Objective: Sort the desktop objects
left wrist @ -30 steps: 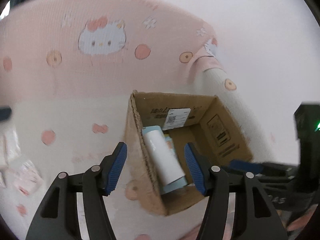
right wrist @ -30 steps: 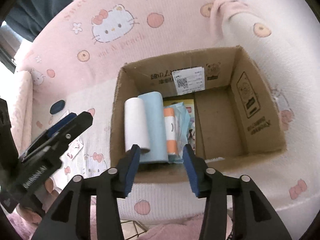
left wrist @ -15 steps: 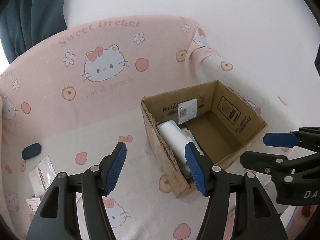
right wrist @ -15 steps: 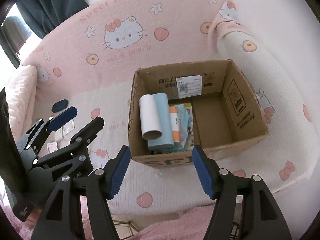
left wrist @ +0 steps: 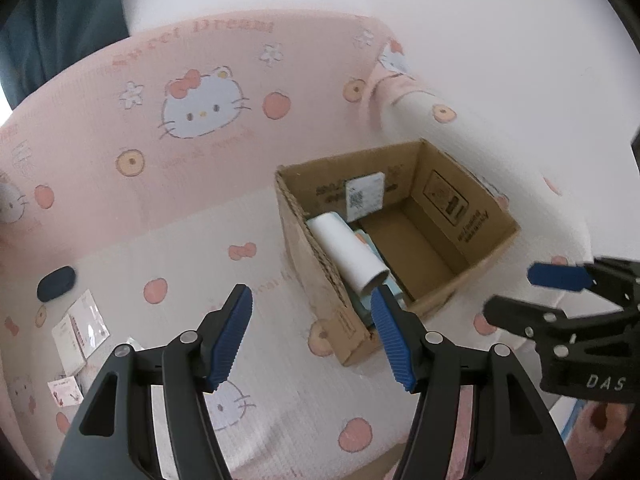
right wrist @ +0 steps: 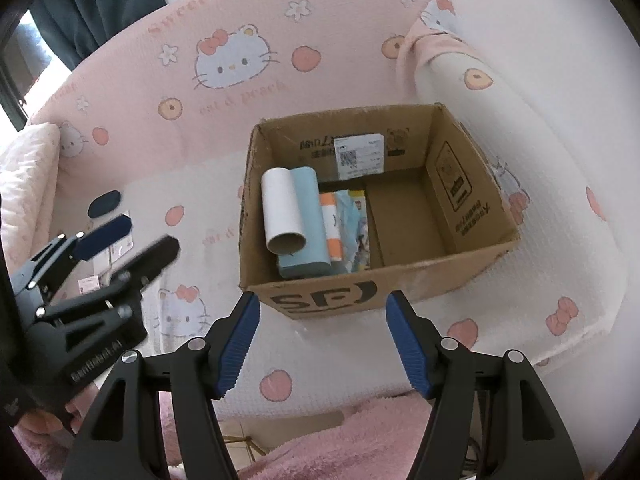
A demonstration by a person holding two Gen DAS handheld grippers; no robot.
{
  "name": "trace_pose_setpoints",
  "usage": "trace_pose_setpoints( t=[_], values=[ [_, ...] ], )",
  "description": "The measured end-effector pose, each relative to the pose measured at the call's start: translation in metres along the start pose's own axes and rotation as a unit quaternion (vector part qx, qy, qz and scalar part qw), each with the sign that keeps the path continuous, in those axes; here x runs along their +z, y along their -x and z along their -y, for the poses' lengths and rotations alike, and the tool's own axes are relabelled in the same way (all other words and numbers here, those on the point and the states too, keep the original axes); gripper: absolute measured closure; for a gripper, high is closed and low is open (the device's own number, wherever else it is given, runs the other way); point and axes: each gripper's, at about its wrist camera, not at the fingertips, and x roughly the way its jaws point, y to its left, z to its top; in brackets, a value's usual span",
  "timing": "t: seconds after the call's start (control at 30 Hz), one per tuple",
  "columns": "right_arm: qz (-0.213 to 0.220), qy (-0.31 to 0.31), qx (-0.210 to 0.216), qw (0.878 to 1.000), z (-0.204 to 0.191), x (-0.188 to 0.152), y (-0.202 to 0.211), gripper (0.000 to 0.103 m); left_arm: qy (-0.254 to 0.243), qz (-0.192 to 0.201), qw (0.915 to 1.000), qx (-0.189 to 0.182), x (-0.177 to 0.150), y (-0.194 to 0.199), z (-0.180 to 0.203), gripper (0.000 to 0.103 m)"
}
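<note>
A brown cardboard box stands open on the pink Hello Kitty sofa seat; it also shows in the left wrist view. Inside lie a white roll, a light blue case, an orange-and-white tube and a flat colourful packet. My right gripper is open and empty, in front of the box. My left gripper is open and empty, above the seat left of the box. A dark blue oval object and small white card packets lie on the seat at left.
The sofa backrest rises behind the box and an armrest curves to its right. A fluffy pink rug lies below the seat front. A dark curtain hangs at the upper left.
Both grippers have pulled back and up from the box, so it looks smaller and farther. The right gripper's jaws have widened. The box contents have not moved.
</note>
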Motion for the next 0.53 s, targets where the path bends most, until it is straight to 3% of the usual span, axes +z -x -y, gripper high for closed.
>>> trace_pose_setpoints(
  t=[0.2, 0.53],
  values=[
    [0.006, 0.002, -0.017, 1.000, 0.005, 0.003, 0.001, 0.039, -0.006, -0.011, 0.9999, 0.004, 0.000, -0.006, 0.004, 0.037],
    [0.010, 0.005, -0.017, 1.000, 0.012, 0.011, -0.004, 0.038, -0.026, 0.009, 0.9996, 0.006, 0.006, -0.005, 0.016, 0.036]
  ],
)
